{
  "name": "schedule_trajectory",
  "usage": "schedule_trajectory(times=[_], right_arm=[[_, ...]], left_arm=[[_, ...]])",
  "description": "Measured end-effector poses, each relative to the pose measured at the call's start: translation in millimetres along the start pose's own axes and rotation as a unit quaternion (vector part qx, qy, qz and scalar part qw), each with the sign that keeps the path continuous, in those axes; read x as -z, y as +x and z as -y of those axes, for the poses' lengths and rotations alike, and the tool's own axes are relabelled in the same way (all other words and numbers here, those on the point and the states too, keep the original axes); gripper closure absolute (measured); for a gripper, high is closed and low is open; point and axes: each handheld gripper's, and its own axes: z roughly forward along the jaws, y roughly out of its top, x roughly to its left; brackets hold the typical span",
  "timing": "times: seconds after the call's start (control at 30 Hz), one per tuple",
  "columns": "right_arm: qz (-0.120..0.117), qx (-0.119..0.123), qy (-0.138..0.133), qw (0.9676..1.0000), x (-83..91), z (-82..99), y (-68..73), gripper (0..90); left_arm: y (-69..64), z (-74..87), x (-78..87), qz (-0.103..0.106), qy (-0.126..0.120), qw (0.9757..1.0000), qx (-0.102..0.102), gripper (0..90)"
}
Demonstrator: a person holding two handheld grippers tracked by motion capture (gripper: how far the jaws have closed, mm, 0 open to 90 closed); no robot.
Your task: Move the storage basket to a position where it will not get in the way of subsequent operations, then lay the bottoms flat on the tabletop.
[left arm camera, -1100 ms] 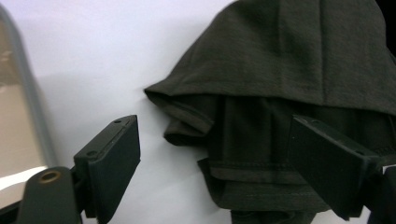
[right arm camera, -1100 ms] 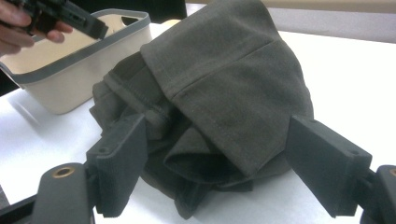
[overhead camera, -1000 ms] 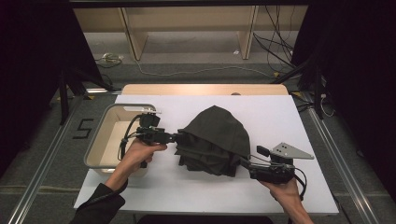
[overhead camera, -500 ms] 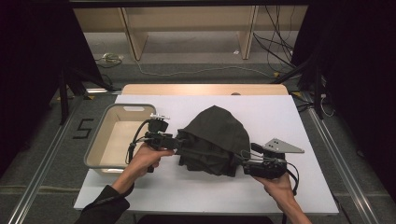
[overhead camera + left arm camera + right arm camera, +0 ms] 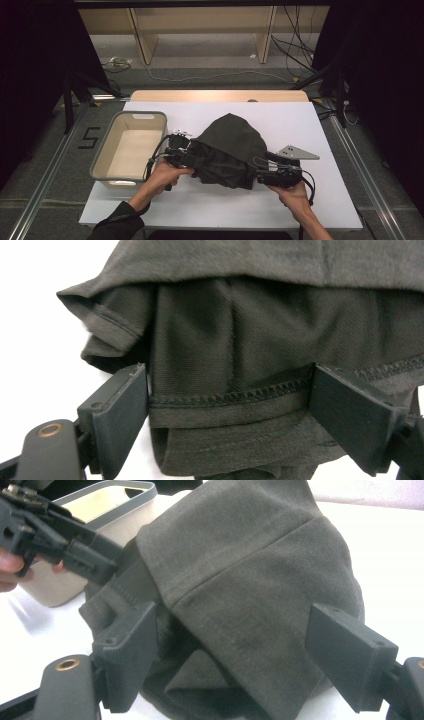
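Dark garment (image 5: 227, 150), bunched into a mound, is seen on the white table (image 5: 320, 200) just to the right of the beige bin (image 5: 127, 117). It is flanked by both tools: the left gripper (image 5: 192, 159) is pushed against its left edge, and the right gripper (image 5: 260, 175) is set at its lower right edge. In the left gripper view the jaws are held wide, with a stitched hem (image 5: 225, 397) and several folded layers lying between them; no pad is pressing on the cloth. In the right gripper view the jaws are likewise spread wide around a thick fold (image 5: 240, 625), nothing being clamped.

Several risks can be judged from this. If the jaws are closed as they stand, more than one layer is likely to be caught, so the garment would be lifted as a lump rather than opened. A shallow bite on the hem alone could slip free. The bin could be nudged by the left tool, given how near it sits.
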Motion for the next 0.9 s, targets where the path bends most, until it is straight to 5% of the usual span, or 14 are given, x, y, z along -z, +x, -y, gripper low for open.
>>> schedule_trajectory(times=[0.23,0.47,0.6,0.9], right_arm=[[-0.012,-0.028,0.002,0.9995,-6.4,-1.4,-4.0,22.1],[-0.005,-0.024,0.012,0.9996,-13.7,-2.7,-6.0,22.0],[-0.002,-0.025,0.017,0.9995,-17.2,-2.5,-8.2,22.0],[0.015,-0.026,0.052,0.9982,-24.9,-1.6,-11.0,24.8]], left_arm=[[-3.3,4.1,-8.3,0.008,0.01,0.9999,-0.003,20.3],[-11.2,9.0,-13.1,0.032,0.008,0.9988,-0.037,58.2],[-17.3,8.8,-10.9,0.033,0.004,0.9982,-0.05,71.1],[-29.5,13.4,-5.6,0.049,0.008,0.9967,-0.064,77.3]])
